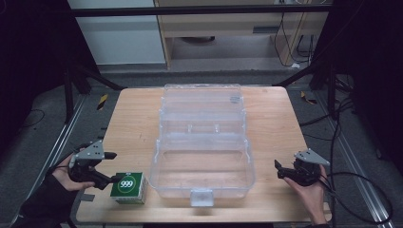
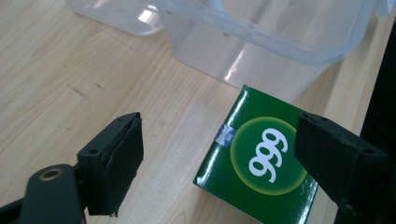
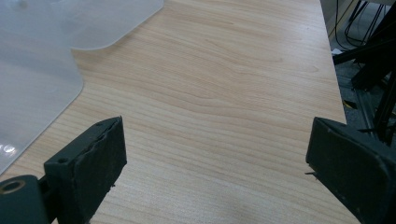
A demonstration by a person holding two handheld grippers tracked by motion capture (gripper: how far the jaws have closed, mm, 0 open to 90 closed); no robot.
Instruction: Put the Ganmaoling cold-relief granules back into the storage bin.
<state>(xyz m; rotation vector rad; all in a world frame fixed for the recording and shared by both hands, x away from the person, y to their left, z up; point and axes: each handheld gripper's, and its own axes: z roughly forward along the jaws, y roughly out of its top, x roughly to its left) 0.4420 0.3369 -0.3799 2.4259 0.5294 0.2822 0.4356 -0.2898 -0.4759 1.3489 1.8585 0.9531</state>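
A green carton marked 999 [image 1: 128, 186] [image 2: 261, 163] lies flat on the wooden table [image 1: 275, 123] near its front left corner. My left gripper [image 1: 115, 167] [image 2: 219, 128] is open just left of the carton, one jaw over the carton's near edge and the other above bare wood. A clear plastic storage box [image 1: 202, 164] [image 2: 261, 42] stands open mid-table, its lid [image 1: 202, 102] laid back behind it. My right gripper [image 1: 278, 169] [image 3: 217, 135] is open and holds nothing, low over the table to the right of the clear box [image 3: 32, 70].
The clear box has a latch tab [image 1: 201, 197] at its front edge. The table's right edge [image 3: 334, 70] is near my right gripper, with cables [image 1: 354, 185] and dark frame legs on the floor beyond it. A black frame surrounds the table.
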